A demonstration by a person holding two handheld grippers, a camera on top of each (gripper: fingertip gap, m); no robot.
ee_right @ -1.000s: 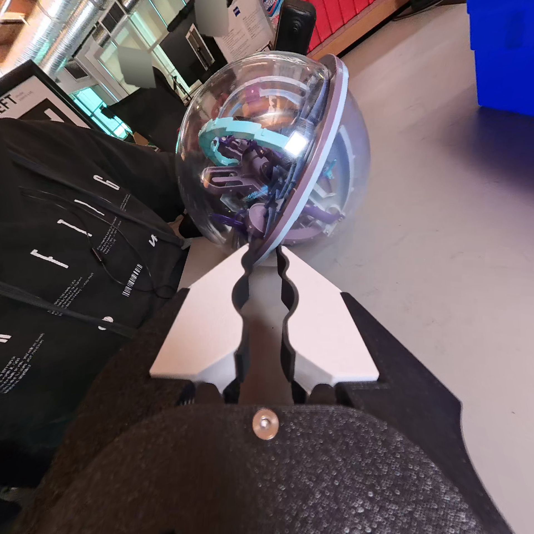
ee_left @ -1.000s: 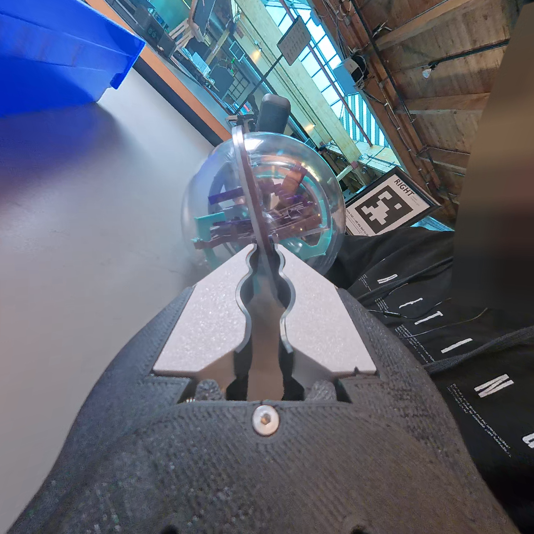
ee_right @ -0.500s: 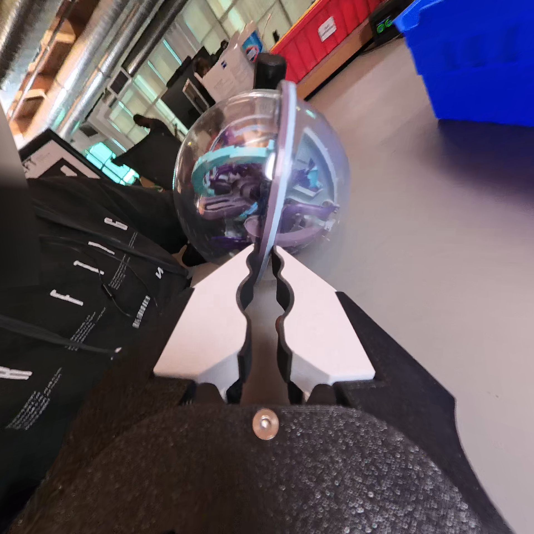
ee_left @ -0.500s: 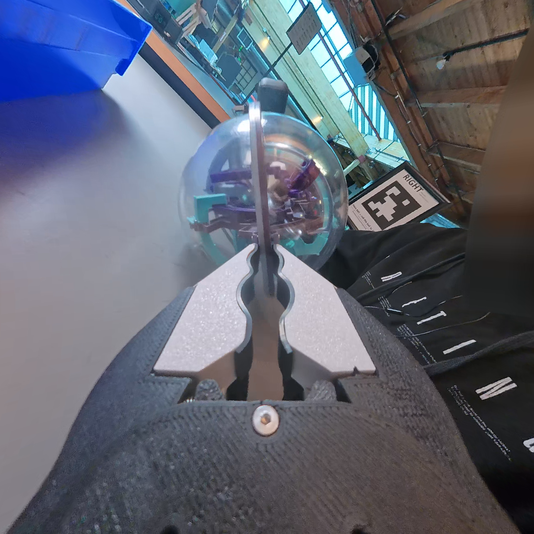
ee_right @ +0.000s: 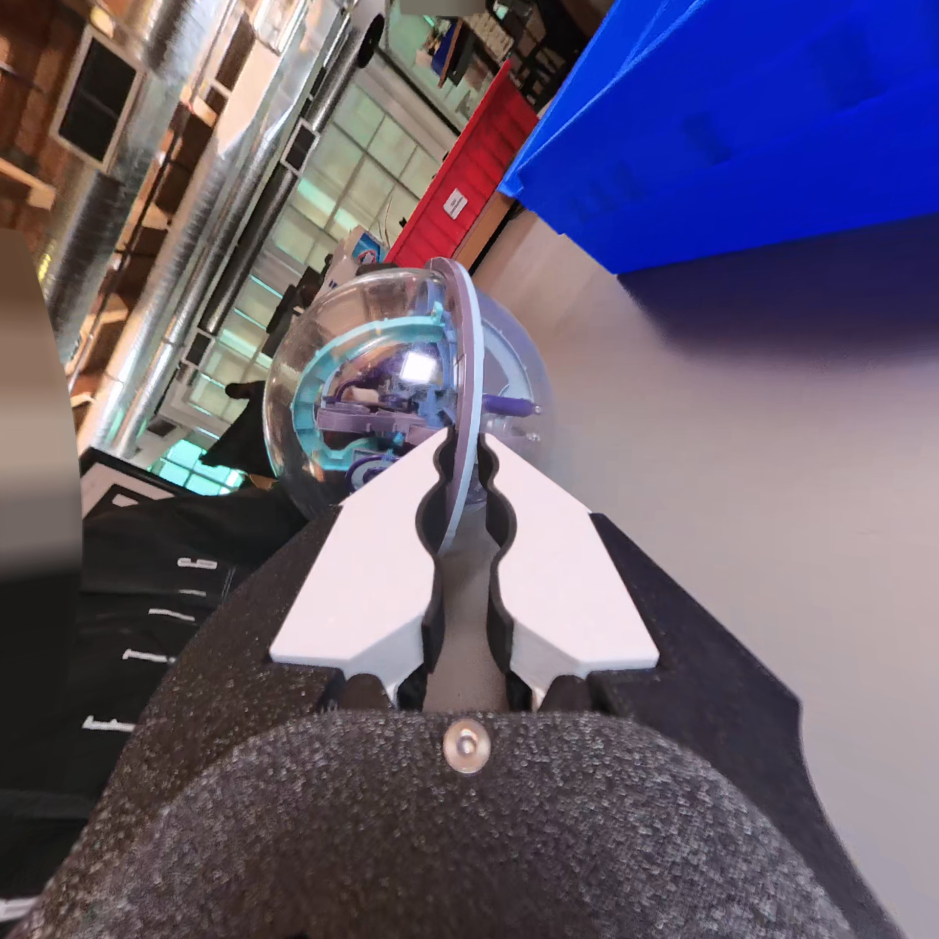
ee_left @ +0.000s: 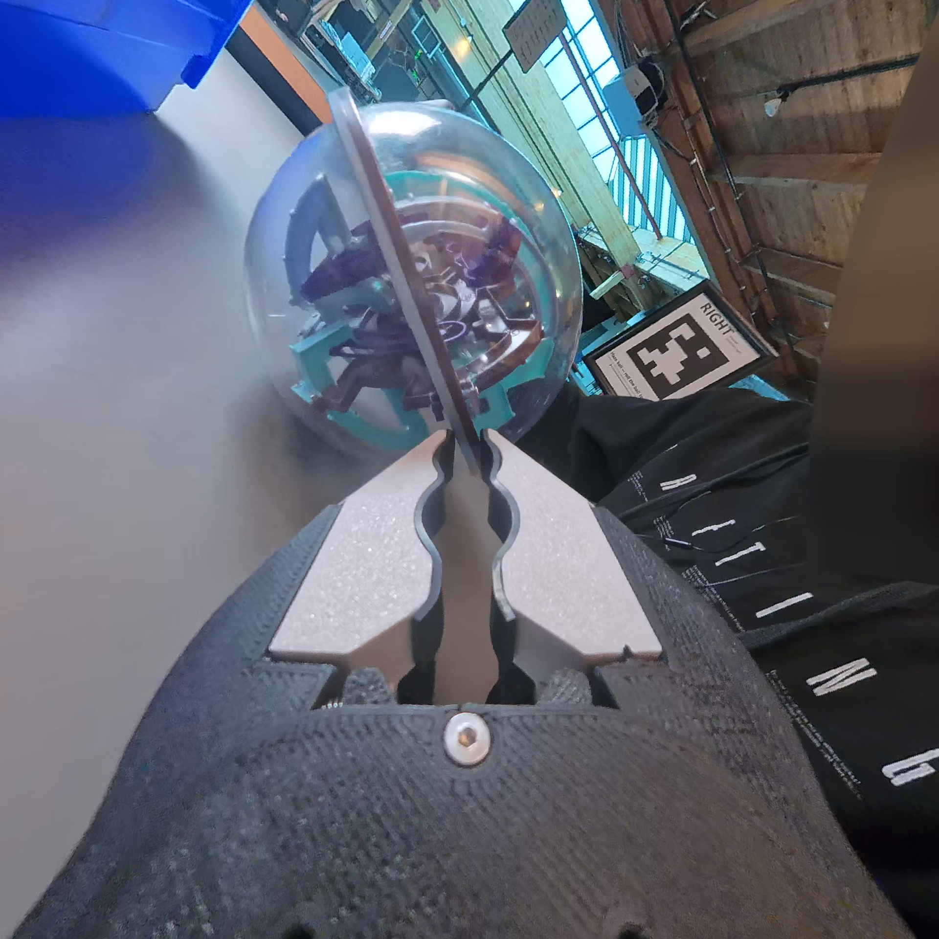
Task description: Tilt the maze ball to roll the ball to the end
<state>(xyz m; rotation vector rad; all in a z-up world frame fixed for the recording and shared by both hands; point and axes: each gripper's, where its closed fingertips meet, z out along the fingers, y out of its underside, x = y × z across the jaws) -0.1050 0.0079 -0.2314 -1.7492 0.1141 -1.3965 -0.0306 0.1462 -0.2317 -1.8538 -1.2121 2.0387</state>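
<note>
The maze ball is a clear sphere with teal and purple tracks inside and a flat ring around its middle. It also shows in the right wrist view. My left gripper is shut on the ring at one side. My right gripper is shut on the ring at the opposite side. Both hold the ball above the grey table. The ring leans left in the left wrist view. The small ball inside cannot be made out.
A blue bin stands on the table behind the ball, also at the top left of the left wrist view. A person in a black printed garment is close beside the grippers. A marker board stands behind.
Both grippers have rolled with the ball. The ring swung from leaning one way through upright to leaning the other way, and the blue bin grew larger in the right wrist view.
</note>
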